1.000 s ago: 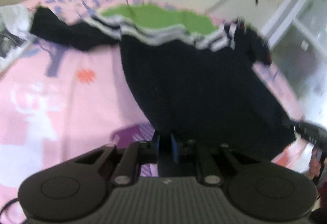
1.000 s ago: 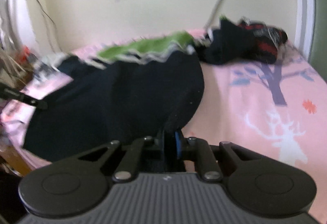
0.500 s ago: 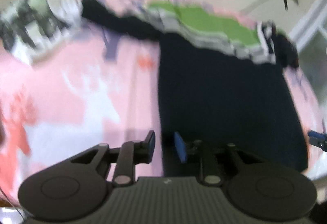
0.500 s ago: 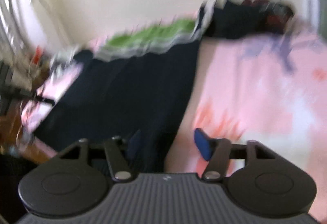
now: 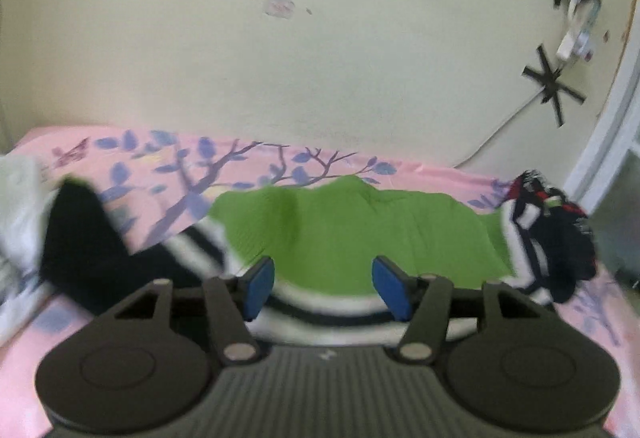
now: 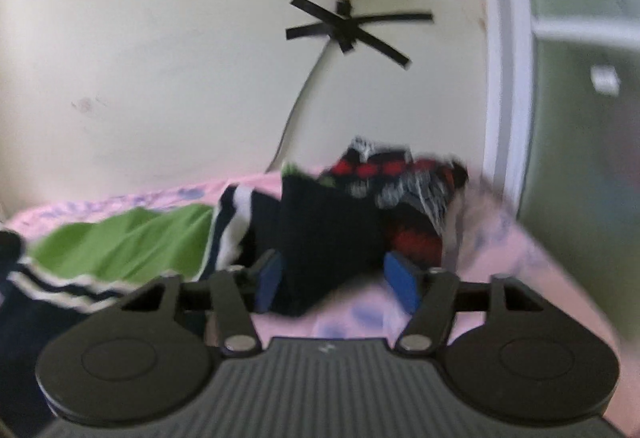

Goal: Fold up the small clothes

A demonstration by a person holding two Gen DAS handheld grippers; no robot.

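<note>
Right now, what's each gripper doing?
Left gripper: open, jaws just opened, holding nothing.
Right gripper: open, jaws just opened, holding nothing.

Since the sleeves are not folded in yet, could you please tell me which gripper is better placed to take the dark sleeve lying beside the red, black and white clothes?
Probably the right gripper: its open jaws frame the dark sleeve. The left gripper faces the green panel.

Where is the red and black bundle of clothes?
The red and black bundle sits at the far right end of the pink bed, by the white door frame. In the right view it lies just beyond the shirt's dark sleeve.
</note>
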